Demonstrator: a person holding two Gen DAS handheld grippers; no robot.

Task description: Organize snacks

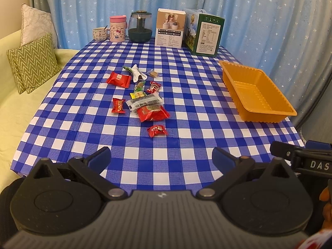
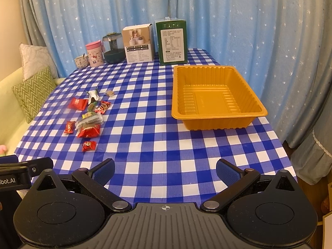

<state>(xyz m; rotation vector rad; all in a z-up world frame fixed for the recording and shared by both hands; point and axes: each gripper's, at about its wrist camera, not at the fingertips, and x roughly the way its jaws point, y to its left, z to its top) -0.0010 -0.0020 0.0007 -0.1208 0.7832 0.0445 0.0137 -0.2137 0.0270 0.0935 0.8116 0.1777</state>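
Snacks: a loose scatter of small wrapped sweets (image 1: 143,95) on the blue-and-white checked tablecloth (image 1: 186,124), left of the table's middle and well apart from the tray.
Red wrappers: a flat red packet (image 1: 118,79) at the far left of the group, a small one (image 1: 118,105) nearer, a larger crinkled one (image 1: 152,113) in the middle and a small one (image 1: 157,131) nearest the camera; all carry pale printing too small to read.
Other wrappers: a clear-and-grey pack (image 1: 145,102) lying on the larger red one, a yellow-green piece (image 1: 137,94), a red-and-white twist (image 1: 154,87), a brown sweet in clear wrap (image 1: 153,74), and a white-and-green wrapper (image 1: 134,72) at the far edge.
Tray: an orange ribbed plastic tray (image 2: 215,112) on the table's right side, nothing in it.
Left gripper (image 1: 161,158): jaws spread wide, nothing between them, above the near table edge.
Right gripper (image 2: 165,171): jaws spread wide as well, holding nothing, facing the tray.
Readable writing: "DAS" on the right tool's body seen from the left wrist; "bot.AI" on the left tool's body seen from the right wrist.
Back row: patterned cup (image 1: 100,34), pink Hello Kitty tumbler (image 1: 117,29), dark glass jar (image 1: 139,27), white box (image 1: 169,29), green box (image 1: 205,33) with panels of fine print, illegible.
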